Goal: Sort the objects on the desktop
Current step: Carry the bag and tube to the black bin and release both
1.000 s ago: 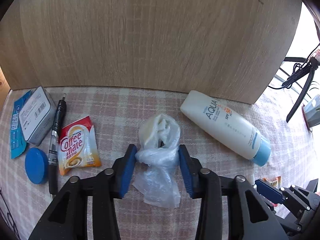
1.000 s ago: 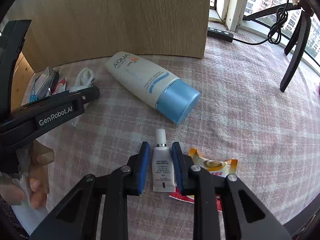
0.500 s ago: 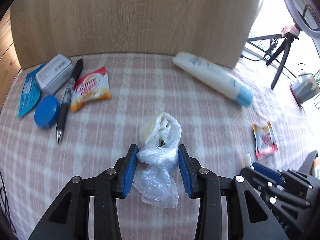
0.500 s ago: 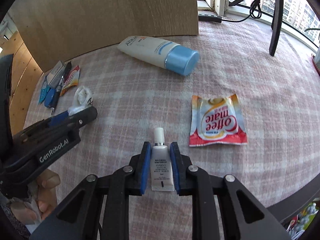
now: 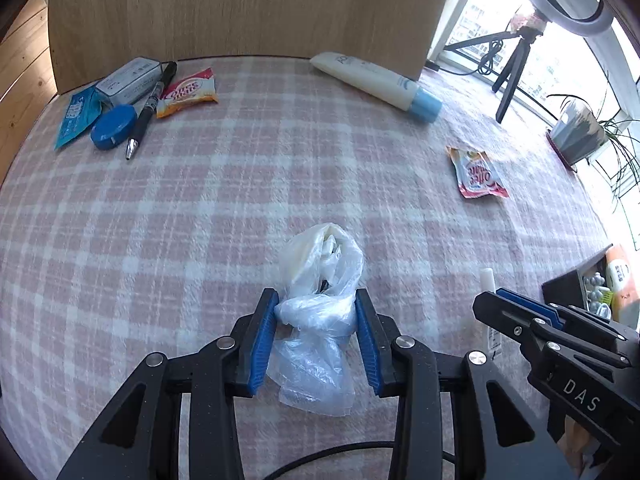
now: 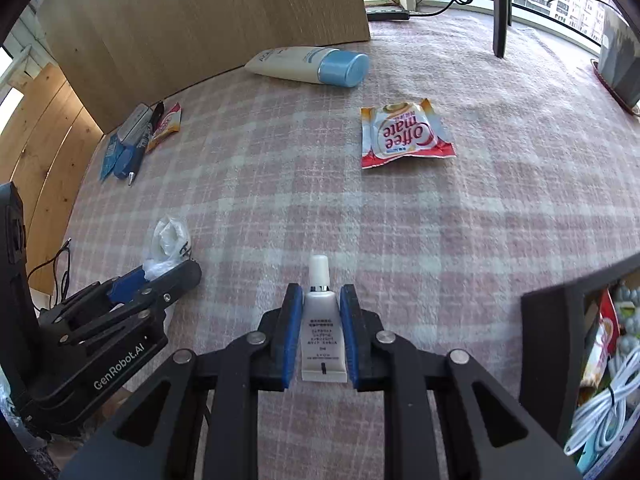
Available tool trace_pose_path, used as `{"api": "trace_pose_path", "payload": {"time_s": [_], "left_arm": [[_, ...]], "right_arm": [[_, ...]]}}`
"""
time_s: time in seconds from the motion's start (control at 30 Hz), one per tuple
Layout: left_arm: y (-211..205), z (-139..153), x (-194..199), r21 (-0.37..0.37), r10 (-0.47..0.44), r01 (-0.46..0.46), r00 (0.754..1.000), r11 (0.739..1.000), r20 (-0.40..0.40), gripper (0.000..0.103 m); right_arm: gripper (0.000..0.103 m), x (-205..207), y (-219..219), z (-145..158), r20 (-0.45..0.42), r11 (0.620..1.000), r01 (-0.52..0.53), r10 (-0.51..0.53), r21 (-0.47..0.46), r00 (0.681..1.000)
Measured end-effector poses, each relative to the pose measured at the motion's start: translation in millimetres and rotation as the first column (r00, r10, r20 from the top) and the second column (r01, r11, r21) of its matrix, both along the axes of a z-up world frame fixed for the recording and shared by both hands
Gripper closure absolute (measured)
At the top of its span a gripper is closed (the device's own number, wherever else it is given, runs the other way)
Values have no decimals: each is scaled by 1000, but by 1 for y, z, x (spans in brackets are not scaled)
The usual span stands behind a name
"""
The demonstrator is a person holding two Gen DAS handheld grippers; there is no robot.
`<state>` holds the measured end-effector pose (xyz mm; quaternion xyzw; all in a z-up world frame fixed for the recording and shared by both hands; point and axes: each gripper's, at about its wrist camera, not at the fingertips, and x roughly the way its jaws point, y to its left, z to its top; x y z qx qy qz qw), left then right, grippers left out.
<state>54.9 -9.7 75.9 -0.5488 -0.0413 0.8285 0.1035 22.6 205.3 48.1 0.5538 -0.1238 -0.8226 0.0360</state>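
Left hand-held gripper (image 5: pixel 316 312) clenched on crumpled plastic bag (image 5: pixel 320 304), above checked surface (image 5: pixel 200 220). Right hand-held gripper (image 6: pixel 320 306) grasping small white tube (image 6: pixel 322 328). Coffee creamer sachet (image 6: pixel 402 134) lies flat, well apart; lotion bottle (image 6: pixel 308 66) near wooden board (image 6: pixel 200 12).

lotion bottle (image 5: pixel 376 80) lies before the wooden board (image 5: pixel 248 4), sachet (image 5: pixel 478 174) nearer, right.

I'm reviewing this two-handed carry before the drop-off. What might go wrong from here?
The left tool pinches only a waist of the crumpled plastic bag; the slippery film may slide out. The right tool clamps the small white tube across its body, so squeezing might force contents toward the cap.
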Motion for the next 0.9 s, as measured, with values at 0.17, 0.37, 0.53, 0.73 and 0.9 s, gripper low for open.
{"api": "trace_pose_path", "payload": {"time_s": [0.17, 0.37, 0.53, 0.73, 0.9], "left_arm": [[14, 6, 17, 45, -34, 33, 999, 998, 22, 68], [61, 30, 24, 92, -124, 124, 992, 988, -14, 68], [111, 55, 30, 134, -222, 228, 973, 964, -54, 68], [169, 69, 42, 171, -324, 332, 943, 928, -74, 68], [210, 77, 56, 175, -395, 405, 914, 898, -87, 68]], "right_arm": [[84, 26, 9, 14, -24, 999, 36, -36, -11, 999], [84, 53, 34, 38, -76, 993, 109, -112, -41, 991], [84, 83, 67, 60, -116, 980, 189, -195, -62, 974], [84, 120, 115, 79, -136, 954, 290, -299, -81, 944], [84, 149, 148, 90, -153, 925, 371, -379, -79, 913]]}}
